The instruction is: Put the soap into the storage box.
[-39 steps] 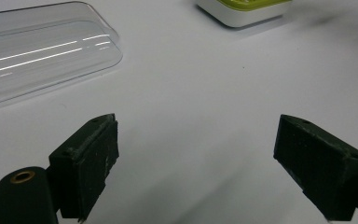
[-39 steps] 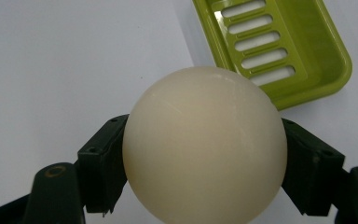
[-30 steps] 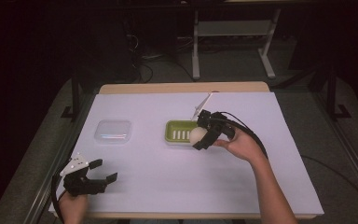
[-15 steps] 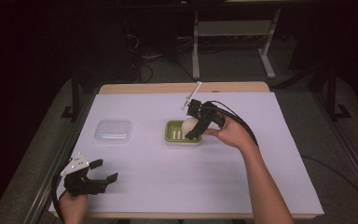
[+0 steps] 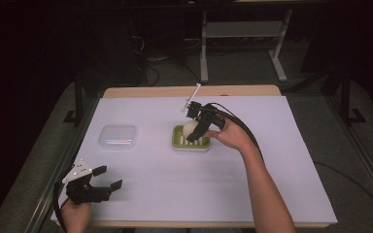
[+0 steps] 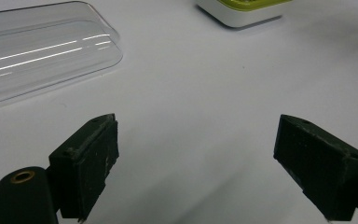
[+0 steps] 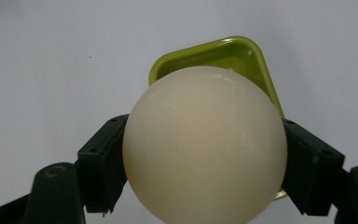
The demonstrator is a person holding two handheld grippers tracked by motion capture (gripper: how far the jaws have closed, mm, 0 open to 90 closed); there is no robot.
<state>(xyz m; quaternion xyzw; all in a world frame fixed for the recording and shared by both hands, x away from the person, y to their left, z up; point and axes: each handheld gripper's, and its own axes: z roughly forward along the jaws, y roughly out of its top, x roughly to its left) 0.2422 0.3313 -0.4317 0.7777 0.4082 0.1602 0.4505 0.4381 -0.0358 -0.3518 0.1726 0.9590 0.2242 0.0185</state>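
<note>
Right gripper [image 5: 193, 130] has the cream ball [image 7: 205, 144] pinched square between its jaws, one pad on each flank, so it can't roll out, and just beyond and under it sits the green tray [image 7: 233, 51], looks like the drop spot; left gripper [image 5: 108, 179] rests spread wide over bare table, clear lid [image 6: 42, 46] ahead of it, well out of the way

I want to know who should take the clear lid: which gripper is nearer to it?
Left. The left gripper sits open near the table's front edge, just short of the clear lid. The right gripper holds a cream ball over the green tray, farther away.
</note>
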